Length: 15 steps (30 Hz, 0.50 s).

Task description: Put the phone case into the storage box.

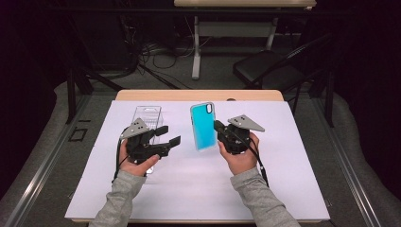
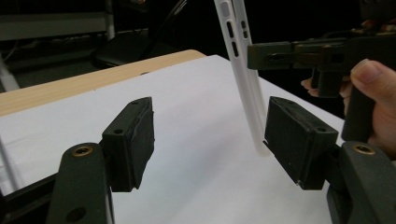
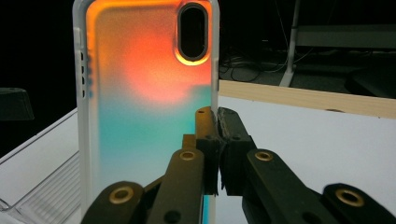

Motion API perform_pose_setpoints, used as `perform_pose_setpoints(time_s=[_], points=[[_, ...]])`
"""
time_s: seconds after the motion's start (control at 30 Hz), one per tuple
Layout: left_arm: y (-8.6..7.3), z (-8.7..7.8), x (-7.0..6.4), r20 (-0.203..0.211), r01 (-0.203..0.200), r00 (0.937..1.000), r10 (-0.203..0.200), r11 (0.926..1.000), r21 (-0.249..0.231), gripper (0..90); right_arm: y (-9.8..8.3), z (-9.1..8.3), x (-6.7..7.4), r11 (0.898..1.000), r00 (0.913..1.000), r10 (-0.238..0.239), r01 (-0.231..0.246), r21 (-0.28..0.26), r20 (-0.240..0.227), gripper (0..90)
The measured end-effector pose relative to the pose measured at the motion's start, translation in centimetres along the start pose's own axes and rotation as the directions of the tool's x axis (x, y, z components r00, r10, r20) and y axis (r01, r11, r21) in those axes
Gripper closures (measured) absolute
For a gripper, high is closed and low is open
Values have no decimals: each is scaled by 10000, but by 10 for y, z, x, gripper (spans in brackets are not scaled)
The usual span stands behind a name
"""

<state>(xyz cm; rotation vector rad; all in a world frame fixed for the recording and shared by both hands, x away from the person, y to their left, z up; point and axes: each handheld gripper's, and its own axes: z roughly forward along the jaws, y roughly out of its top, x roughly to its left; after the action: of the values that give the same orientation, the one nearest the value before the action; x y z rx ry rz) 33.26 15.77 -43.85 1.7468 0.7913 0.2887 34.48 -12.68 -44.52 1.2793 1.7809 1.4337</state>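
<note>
White table [image 1: 198, 189] | right gripper [image 1: 219, 126] jaws clamp phone case [image 1: 203, 126] | left gripper [image 1: 169, 135] jaws wide

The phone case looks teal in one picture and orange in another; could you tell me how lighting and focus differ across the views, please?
High view: the phone case reads flat teal on the evenly lit white sheet, with a dark room behind. Right gripper view: light glows orange through its upper half, and the right gripper clamps its edge. Left gripper view: the left gripper is open, and the case is pale and soft-edged.
</note>
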Motion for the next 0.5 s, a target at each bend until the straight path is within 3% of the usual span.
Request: perform_pose_setpoints(time_s=[0.17, 0.5], points=[[0, 6, -2, 408, 855, 9955, -854, 9963, -1, 368, 0, -1, 0, 10000, 10000, -44, 44, -68, 24, 880], [2, 22, -4, 899, 1693, 9812, -1708, 9853, 239, 424, -1, 0, 3, 9997, 10000, -73, 73, -222, 2, 880]])
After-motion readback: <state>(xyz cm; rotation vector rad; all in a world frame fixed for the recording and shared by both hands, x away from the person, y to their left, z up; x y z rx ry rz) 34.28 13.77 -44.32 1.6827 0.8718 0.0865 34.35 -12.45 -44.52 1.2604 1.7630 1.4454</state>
